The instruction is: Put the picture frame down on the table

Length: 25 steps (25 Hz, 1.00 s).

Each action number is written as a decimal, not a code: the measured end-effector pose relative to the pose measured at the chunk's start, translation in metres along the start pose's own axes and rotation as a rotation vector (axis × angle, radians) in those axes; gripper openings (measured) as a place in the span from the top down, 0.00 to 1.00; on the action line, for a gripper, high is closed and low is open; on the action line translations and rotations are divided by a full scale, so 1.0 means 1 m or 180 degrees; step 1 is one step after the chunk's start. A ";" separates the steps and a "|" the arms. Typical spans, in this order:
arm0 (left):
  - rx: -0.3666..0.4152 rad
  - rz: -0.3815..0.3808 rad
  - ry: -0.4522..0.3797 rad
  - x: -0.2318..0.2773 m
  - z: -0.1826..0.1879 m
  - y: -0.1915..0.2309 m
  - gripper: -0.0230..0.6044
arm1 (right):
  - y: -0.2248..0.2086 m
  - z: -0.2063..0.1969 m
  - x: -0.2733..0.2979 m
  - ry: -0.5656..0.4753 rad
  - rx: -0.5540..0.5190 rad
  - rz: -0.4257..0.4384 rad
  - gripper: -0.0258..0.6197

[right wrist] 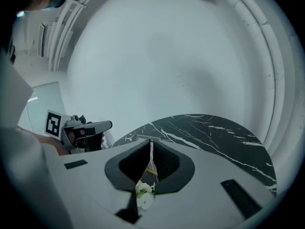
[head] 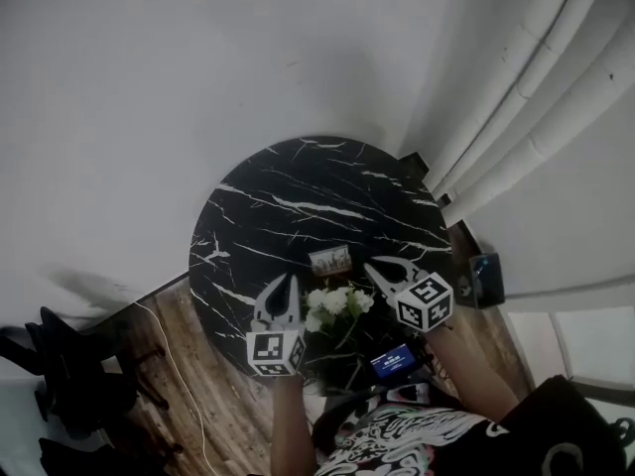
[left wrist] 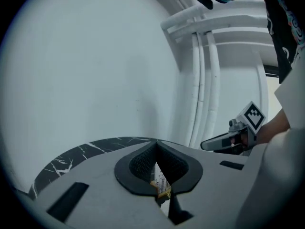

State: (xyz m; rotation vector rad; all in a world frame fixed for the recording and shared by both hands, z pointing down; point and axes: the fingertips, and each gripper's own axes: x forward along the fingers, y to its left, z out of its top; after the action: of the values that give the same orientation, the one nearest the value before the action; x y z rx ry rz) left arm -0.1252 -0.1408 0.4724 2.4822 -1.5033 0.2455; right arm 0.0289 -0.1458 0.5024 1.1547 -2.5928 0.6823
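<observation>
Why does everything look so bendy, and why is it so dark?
Left gripper view and right gripper view: the wide lens curves the wall, with black corners around the picture. Head view: dim overall, the table dark, the white flowers standing out.

Person with two hand-held grippers: rig and clothing

Left gripper (head: 287,280) and right gripper (head: 378,265): pale grey moulded shells, each with two tapering jaws lined with black ribbed pads (left wrist: 141,162). Dark rectangular slots (left wrist: 68,201) are sunk into the shell faces. A white cube sits at the rear of each, the left cube (head: 275,353) and the right cube (head: 427,302), printed with black square markers. Clothing: black garment (head: 397,436) with a white swirling print across the torso, and plain black cloth with a pale ring mark at lower right.
</observation>
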 end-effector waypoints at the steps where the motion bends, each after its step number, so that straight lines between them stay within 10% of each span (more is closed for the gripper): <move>1: 0.0006 0.0012 -0.0033 -0.004 0.008 -0.003 0.94 | 0.004 0.005 -0.005 -0.0045 -0.0026 -0.0042 0.92; 25: -0.0054 -0.0088 -0.0278 -0.047 0.036 -0.028 0.94 | 0.048 0.026 -0.048 -0.0429 -0.0088 -0.0283 0.93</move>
State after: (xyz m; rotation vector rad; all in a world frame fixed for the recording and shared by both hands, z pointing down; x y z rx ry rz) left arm -0.1208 -0.0988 0.4226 2.5288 -1.4965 0.1205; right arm 0.0250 -0.1000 0.4461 1.3417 -2.6317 0.5667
